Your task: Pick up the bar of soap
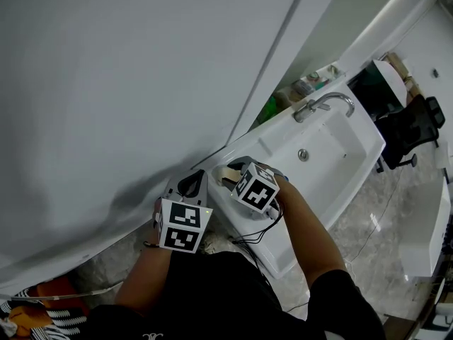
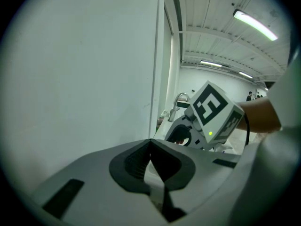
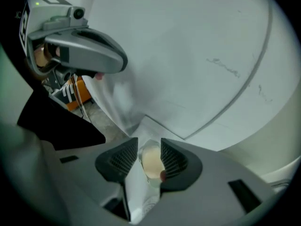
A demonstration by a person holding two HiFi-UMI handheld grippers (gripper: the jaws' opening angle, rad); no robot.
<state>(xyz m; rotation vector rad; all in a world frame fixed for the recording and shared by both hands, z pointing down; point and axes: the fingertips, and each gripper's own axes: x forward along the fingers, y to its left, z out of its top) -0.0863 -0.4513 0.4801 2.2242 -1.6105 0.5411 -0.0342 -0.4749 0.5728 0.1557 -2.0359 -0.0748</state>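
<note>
The cream bar of soap [image 3: 151, 163], inside something clear, lies between the dark ribbed pads of my right gripper [image 3: 149, 146] in the right gripper view. It sits close to the right pad with a thin gap at the left pad, so the jaws stand open around it. From the head view, my right gripper [image 1: 230, 178] points down at the near left corner of the white sink [image 1: 283, 257], and the soap is hidden under it. My left gripper [image 1: 191, 186] hangs just left of the sink by the wall, its jaws [image 2: 150, 145] shut on nothing.
A chrome faucet [image 1: 327, 103] and bottles [image 1: 310, 83] stand at the sink's far end. A large white wall panel [image 1: 141, 83] runs close along the left. Striped shoes [image 1: 42, 314] lie on the floor at the lower left. A black chair [image 1: 410, 129] stands at the right.
</note>
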